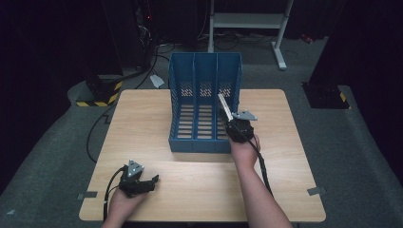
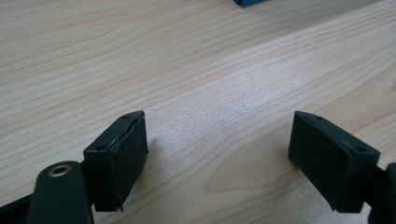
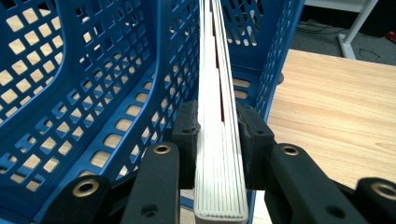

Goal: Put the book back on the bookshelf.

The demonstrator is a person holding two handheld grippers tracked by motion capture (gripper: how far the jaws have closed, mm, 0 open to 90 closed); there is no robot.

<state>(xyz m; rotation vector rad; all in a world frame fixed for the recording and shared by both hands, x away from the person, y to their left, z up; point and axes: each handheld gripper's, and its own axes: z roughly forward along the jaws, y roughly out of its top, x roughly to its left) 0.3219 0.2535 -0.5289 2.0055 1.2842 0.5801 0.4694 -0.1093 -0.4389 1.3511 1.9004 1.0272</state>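
A blue three-slot file rack (image 1: 205, 95) stands on the wooden table (image 1: 142, 123). My right gripper (image 1: 234, 124) is shut on a thin white book (image 1: 224, 108), which is held edge-on and tilted over the rack's right-hand slot. In the right gripper view the jaws clamp the book (image 3: 218, 84) from both sides, with the perforated rack walls (image 3: 93, 93) just beyond. A red strip shows between its pages. My left gripper (image 1: 151, 183) rests low at the table's front left. It is open (image 2: 217, 130) with bare wood (image 2: 187, 56) between its pads.
The rack's left and middle slots look empty. Bare tabletop lies to the right of the rack (image 3: 336, 102) and along the front. A white metal stand (image 1: 280, 42) and cables sit on the floor beyond the table. Tape marks (image 1: 316, 191) sit by the front corners.
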